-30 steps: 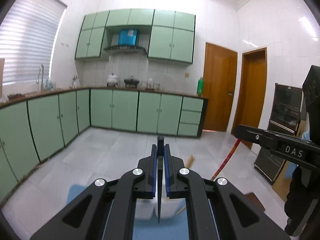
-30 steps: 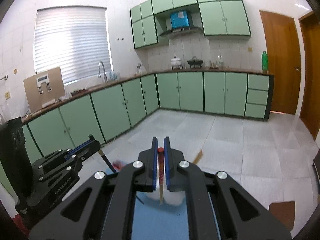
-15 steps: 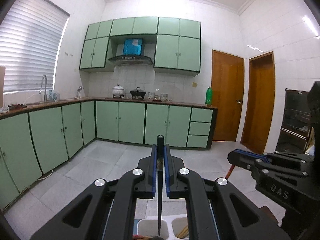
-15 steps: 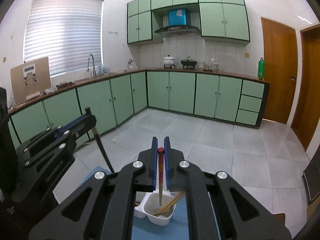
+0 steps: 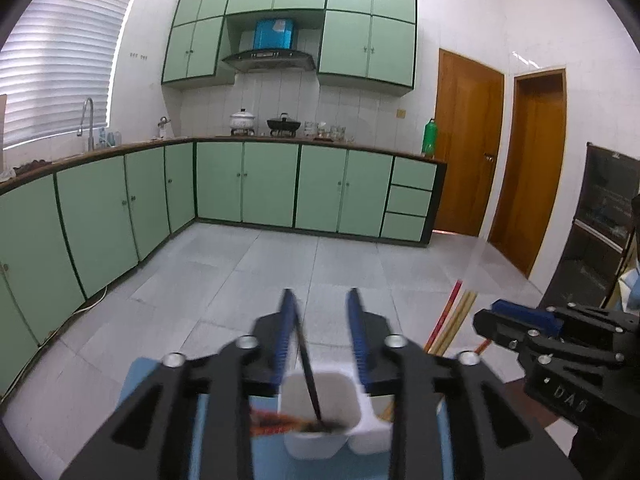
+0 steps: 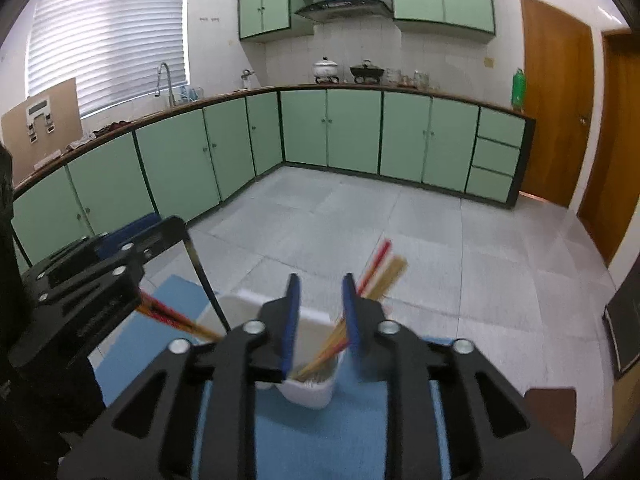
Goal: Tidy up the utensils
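A white two-cup utensil holder stands on a blue mat. My left gripper is open just above its left cup; a black chopstick leans there, its tip in the cup, resting near the left finger. My right gripper is open above the right cup, where red and wooden chopsticks stand tilted to the right. The right gripper also shows in the left wrist view, and the left gripper in the right wrist view.
Red-tipped chopsticks lie slanted at the holder's left side. The mat lies on a brown table. Beyond are a grey tiled floor, green cabinets and a dark appliance at the right.
Both grippers have opened. The black chopstick has dropped from the left gripper into the left cup, and the red chopstick from the right gripper into the right cup. Both grippers came lower over the holder.
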`<state>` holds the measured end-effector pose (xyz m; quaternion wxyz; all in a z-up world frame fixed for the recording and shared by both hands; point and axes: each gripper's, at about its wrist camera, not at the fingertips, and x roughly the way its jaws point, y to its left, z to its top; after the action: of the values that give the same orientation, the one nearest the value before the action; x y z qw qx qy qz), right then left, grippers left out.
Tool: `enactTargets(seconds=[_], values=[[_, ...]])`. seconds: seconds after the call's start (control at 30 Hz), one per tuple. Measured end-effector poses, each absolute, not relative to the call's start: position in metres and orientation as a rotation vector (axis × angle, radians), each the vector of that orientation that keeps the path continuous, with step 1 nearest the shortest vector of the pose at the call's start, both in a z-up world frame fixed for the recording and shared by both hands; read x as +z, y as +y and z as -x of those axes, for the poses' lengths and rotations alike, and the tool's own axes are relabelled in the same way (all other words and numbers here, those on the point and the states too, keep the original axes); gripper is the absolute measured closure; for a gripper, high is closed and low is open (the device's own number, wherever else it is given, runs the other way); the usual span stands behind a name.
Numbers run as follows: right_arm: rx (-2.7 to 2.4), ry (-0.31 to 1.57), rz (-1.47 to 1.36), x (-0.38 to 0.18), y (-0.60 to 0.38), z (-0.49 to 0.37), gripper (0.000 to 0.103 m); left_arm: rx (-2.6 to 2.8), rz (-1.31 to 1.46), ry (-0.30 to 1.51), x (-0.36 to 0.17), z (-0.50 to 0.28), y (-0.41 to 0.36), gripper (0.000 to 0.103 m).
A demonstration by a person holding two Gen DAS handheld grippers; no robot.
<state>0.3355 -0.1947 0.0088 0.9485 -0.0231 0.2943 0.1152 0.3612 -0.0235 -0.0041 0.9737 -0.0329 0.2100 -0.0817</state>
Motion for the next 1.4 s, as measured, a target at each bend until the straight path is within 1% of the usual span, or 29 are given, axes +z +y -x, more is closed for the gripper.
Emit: enactTargets(seconds=[0.07,0.1,0.13,0.17,0.2,0.23,0.27,0.3,0.33,0.37,0.4,0.43,0.57,0.63,0.73,0.83,0.93,1.13,1.4], values=[[0.227,0.590,0.029,0.005,-0.200,-0.326,0.068,-0.168,0.069,0.439,-0.011,-0.349,-0.021,0.067],[0.218,0.582,0.023,0.002,-0.203,-0.319,0.059,-0.168,0.067,0.437,-0.014,-0.341,-0.019,0.062],[0.204,0.571,0.021,0.001,-0.208,-0.311,0.054,-0.163,0.062,0.438,-0.016,-0.336,-0.019,0.055],[0.193,0.561,0.021,-0.002,-0.211,-0.302,0.052,-0.160,0.057,0.440,-0.018,-0.330,-0.018,0.053],[0.182,0.558,0.022,-0.005,-0.213,-0.293,0.047,-0.161,0.059,0.438,-0.021,-0.319,-0.017,0.049],[0.173,0.559,0.021,-0.008,-0.217,-0.286,0.040,-0.164,0.062,0.443,-0.025,-0.311,-0.016,0.045],[0.162,0.562,0.019,-0.012,-0.220,-0.277,0.036,-0.161,0.063,0.450,-0.028,-0.303,-0.016,0.043],[0.157,0.565,0.016,-0.016,-0.223,-0.271,0.026,-0.160,0.064,0.461,-0.034,-0.294,-0.016,0.040],[0.155,0.574,0.007,-0.023,-0.225,-0.259,0.021,-0.163,0.065,0.471,-0.038,-0.286,-0.016,0.037],[0.159,0.583,0.002,-0.028,-0.227,-0.251,0.020,-0.162,0.065,0.477,-0.042,-0.280,-0.016,0.036],[0.162,0.591,-0.001,-0.033,-0.229,-0.244,0.015,-0.160,0.063,0.487,-0.046,-0.271,-0.015,0.032],[0.161,0.601,-0.005,-0.040,-0.229,-0.233,0.013,-0.160,0.061,0.502,-0.052,-0.262,-0.015,0.031],[0.177,0.643,-0.013,-0.062,-0.228,-0.195,0.012,-0.163,0.077,0.543,-0.067,-0.230,-0.011,0.023],[0.178,0.653,-0.011,-0.068,-0.224,-0.179,0.010,-0.156,0.069,0.545,-0.071,-0.214,-0.010,0.017],[0.188,0.665,-0.020,-0.069,-0.220,-0.157,0.006,-0.144,0.066,0.549,-0.076,-0.188,-0.006,0.011],[0.185,0.683,-0.025,-0.067,-0.216,-0.142,0.006,-0.144,0.074,0.556,-0.076,-0.166,-0.004,0.007],[0.199,0.677,-0.028,-0.060,-0.212,-0.124,0.006,-0.135,0.055,0.545,-0.071,-0.150,-0.005,0.006],[0.203,0.598,-0.011,-0.038,-0.209,-0.089,0.006,-0.132,0.046,0.513,-0.053,-0.120,-0.001,0.006],[0.209,0.540,0.003,-0.019,-0.211,-0.067,0.006,-0.137,0.028,0.442,-0.028,-0.092,-0.004,0.006]])
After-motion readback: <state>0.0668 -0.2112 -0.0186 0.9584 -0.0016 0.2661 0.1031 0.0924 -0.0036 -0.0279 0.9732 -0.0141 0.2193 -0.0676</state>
